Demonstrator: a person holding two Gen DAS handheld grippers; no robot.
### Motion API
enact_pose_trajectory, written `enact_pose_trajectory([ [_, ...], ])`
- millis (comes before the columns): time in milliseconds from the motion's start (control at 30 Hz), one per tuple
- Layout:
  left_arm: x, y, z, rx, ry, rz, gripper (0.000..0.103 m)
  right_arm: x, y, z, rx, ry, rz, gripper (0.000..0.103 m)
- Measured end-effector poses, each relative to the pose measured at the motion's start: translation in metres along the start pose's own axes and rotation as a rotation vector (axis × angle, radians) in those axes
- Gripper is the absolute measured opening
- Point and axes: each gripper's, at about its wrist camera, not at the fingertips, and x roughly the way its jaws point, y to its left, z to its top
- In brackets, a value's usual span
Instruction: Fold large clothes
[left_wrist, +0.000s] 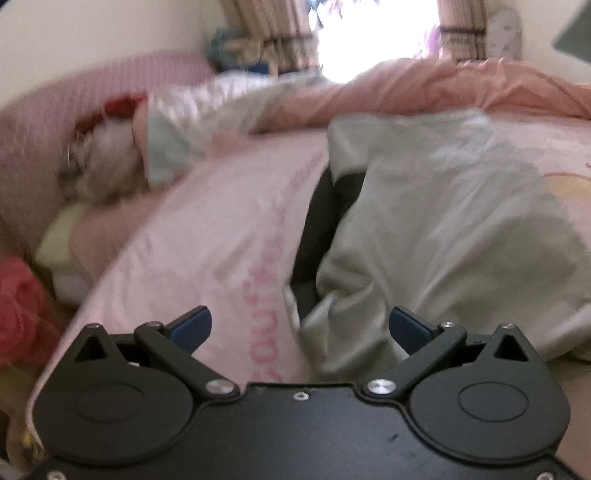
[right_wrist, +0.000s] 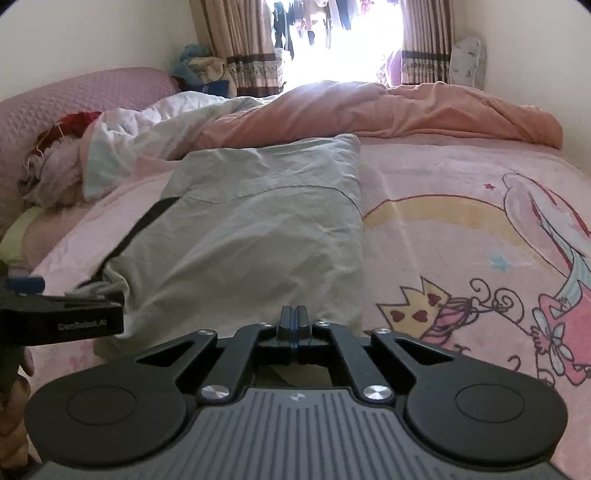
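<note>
Two grippers: one per hand, both over a bed
Writing, left gripper (right_wrist: 61, 317): pale lettering on its black side bar in the right wrist view, roughly "DexRobot.AI", last letters blurred
Writing, bed sheet (left_wrist: 229, 236): pink lettering running along the sheet beside the garment in the left wrist view, too smeared to read
Print, bed sheet: cartoon figure in pink, yellow crown with red hearts, yellow arc, small stars, right of the garment in the right wrist view
Garment (right_wrist: 258, 236): large, pale grey-green, lying flat and folded lengthwise on the sheet, wrinkled, a curved seam across it; dark lining or panel (right_wrist: 147, 221) showing along its left edge
Right gripper (right_wrist: 294, 321): jaws pressed together, blue pads meeting, nothing visible between them; tips at the near hem of the garment, contact with the cloth cannot be told
Left gripper, own view (left_wrist: 300, 328): jaws wide apart, blue pads (left_wrist: 194, 328) on either side, nothing clamped; near left corner of the garment just ahead of and between them, dark lining open there
Left gripper, position: left of the garment's near corner, close to its edge
Duvet (right_wrist: 388, 110): peach, bunched across the far end of the bed
Bedding heap (right_wrist: 122, 147): white and pale pieces, red cloth at the left, against a pink headboard (right_wrist: 74, 96)
Curtains (right_wrist: 240, 48): striped, flanking a bright window
</note>
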Motion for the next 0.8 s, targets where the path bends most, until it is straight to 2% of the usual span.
enact_pose_trajectory([
  [100,-0.012,0.004,0.008,-0.007,-0.071,-0.026,0.103,-0.003,-0.002,0.004,-0.002,-0.011,-0.03,0.0],
  [133,-0.01,0.006,0.009,-0.014,-0.072,-0.029,0.103,-0.001,-0.006,0.002,0.012,-0.011,-0.041,0.0],
  [167,0.003,0.01,0.011,-0.011,-0.024,-0.009,0.103,0.005,-0.011,-0.003,0.033,0.006,-0.043,0.0],
  [233,0.038,0.008,0.005,0.018,0.133,0.07,0.103,0.018,-0.024,-0.021,0.063,0.017,-0.012,0.0],
  [300,0.055,0.014,-0.013,0.02,0.156,0.044,0.103,0.025,-0.032,-0.041,0.059,0.022,-0.052,0.0],
  [333,0.058,0.021,-0.019,-0.023,0.151,0.016,0.103,0.023,-0.034,-0.05,0.034,-0.006,-0.073,0.0],
  [400,0.055,0.027,-0.02,-0.059,0.155,-0.001,0.103,0.028,-0.042,-0.058,0.031,0.031,-0.104,0.0],
  [500,0.046,0.02,-0.016,-0.011,0.142,0.035,0.103,0.021,-0.055,-0.051,0.12,0.024,-0.029,0.0],
  [600,0.027,0.011,-0.004,0.015,0.088,0.074,0.103,0.005,-0.046,-0.036,0.105,-0.071,-0.01,0.0],
  [700,0.008,0.02,0.009,-0.083,-0.013,-0.014,0.103,-0.003,-0.038,-0.018,0.129,-0.134,0.071,0.0],
  [733,0.005,0.023,0.013,-0.128,-0.051,-0.059,0.103,0.0,-0.034,-0.014,0.131,-0.128,0.096,0.0],
  [800,0.007,0.021,0.018,-0.147,-0.06,-0.118,0.103,0.012,-0.027,-0.013,0.129,-0.074,0.123,0.0],
])
